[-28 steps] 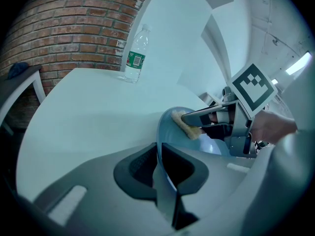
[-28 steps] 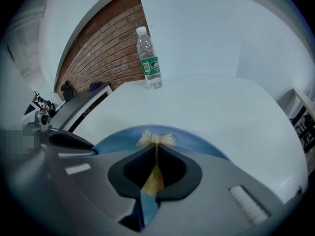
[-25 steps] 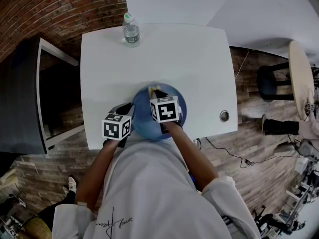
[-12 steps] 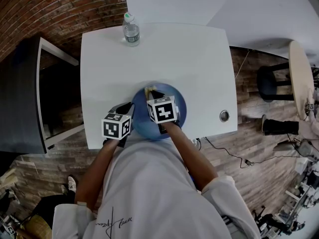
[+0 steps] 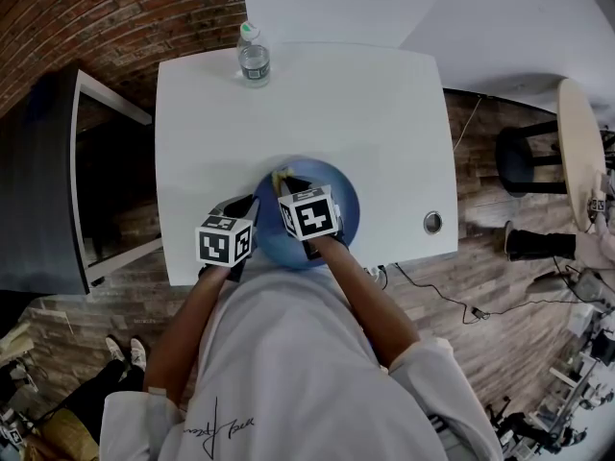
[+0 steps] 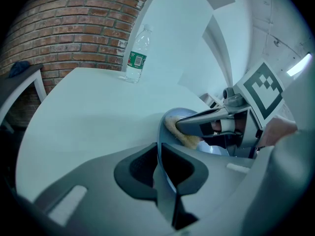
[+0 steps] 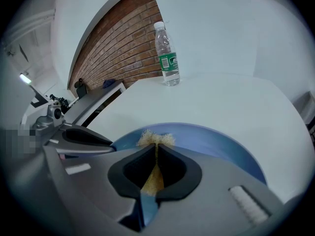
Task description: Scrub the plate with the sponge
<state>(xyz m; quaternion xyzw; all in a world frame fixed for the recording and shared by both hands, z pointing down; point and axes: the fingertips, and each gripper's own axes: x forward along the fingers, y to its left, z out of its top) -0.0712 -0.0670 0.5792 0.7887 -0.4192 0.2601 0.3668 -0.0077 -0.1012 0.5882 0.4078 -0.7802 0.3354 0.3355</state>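
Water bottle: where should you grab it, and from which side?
I'd grab the water bottle around its middle, at the green label, jaws level on either side. It stands upright and is tall and thin, so a sideways squeeze fits; the cap is small. Come from the person's side of the table, since the bottle stands by the far edge.

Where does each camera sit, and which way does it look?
Head view: on the person's head, looking steeply down at table, plate and bottle; arms and torso show.
Left gripper view: on the left hand-held gripper, looking along jaws clamped on the plate's rim; right hand-held gripper shows.
Right gripper view: on the right hand-held gripper, looking along jaws shut on the sponge, over the plate; left one shows.
All three share plate and bottle.
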